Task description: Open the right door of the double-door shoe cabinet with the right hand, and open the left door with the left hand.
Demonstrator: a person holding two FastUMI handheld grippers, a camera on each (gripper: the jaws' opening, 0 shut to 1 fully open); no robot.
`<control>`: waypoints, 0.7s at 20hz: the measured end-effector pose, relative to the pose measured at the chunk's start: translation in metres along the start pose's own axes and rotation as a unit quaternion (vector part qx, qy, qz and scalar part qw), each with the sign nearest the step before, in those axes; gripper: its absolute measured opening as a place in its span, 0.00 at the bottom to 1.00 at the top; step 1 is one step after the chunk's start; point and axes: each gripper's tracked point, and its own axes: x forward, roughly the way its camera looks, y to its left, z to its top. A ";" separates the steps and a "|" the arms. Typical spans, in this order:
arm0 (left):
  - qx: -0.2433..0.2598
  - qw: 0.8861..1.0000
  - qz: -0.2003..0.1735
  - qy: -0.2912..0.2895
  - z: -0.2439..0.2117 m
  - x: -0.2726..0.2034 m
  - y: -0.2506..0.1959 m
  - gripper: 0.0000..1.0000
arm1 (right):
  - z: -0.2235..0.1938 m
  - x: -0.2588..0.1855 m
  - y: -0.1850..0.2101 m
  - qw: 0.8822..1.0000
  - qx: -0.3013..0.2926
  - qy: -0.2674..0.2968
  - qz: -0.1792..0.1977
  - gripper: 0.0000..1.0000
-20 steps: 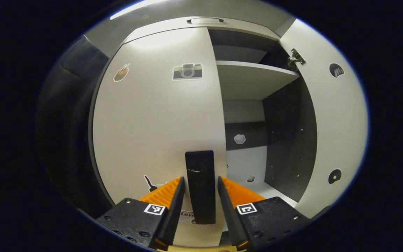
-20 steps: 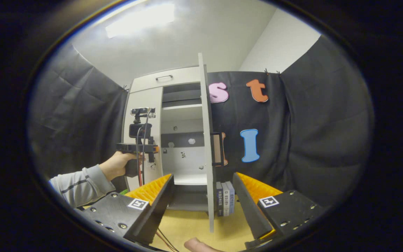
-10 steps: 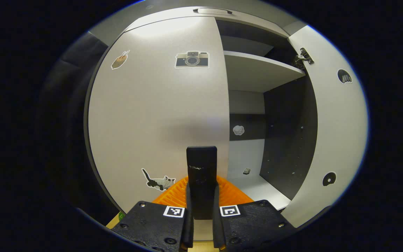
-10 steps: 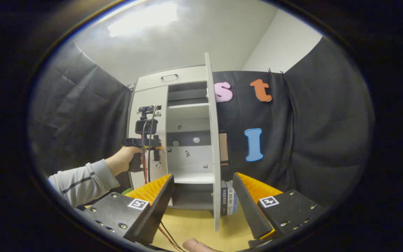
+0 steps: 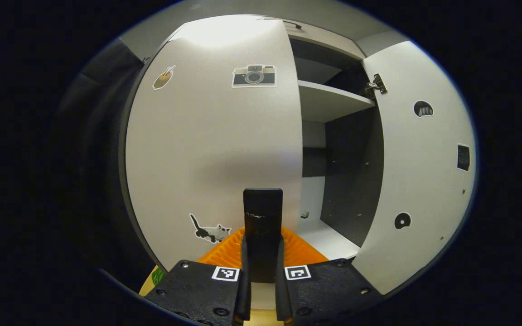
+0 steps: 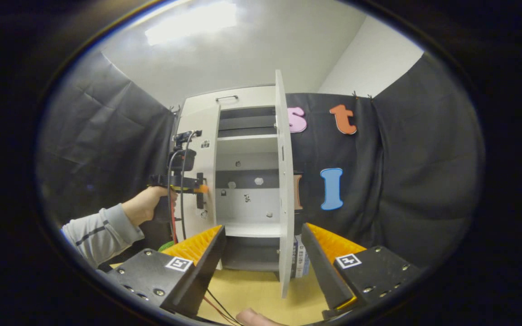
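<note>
white left door: the flat white left door (image 5: 211,149) of the tall white shoe cabinet (image 6: 243,97) is right in front of the left gripper (image 5: 262,253), a bit ajar.
black handle: the long black door handle (image 5: 263,217) sits between the left gripper's fingers, pinched tight.
white right door: the flat white right door (image 6: 285,190) is swung wide, just ahead of the right gripper (image 6: 263,253).
right gripper: fingers spread apart, holding nothing.
hand: a hand (image 6: 145,206) in a grey sleeve (image 6: 100,231) holds the left gripper, off to the right gripper's left.

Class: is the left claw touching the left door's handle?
Touching. The left gripper view shows the left claw closed, both fingers pressing the handle.
</note>
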 end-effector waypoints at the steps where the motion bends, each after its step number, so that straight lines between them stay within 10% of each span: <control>1: 0.002 1.000 -0.004 0.002 -0.002 -0.007 0.000 0.23 | -0.001 0.000 0.002 1.000 0.002 0.000 0.001 0.94; 14: 0.016 0.999 -0.045 -0.013 -0.003 -0.074 0.026 0.22 | -0.038 0.007 0.019 0.999 -0.001 0.041 -0.018 0.99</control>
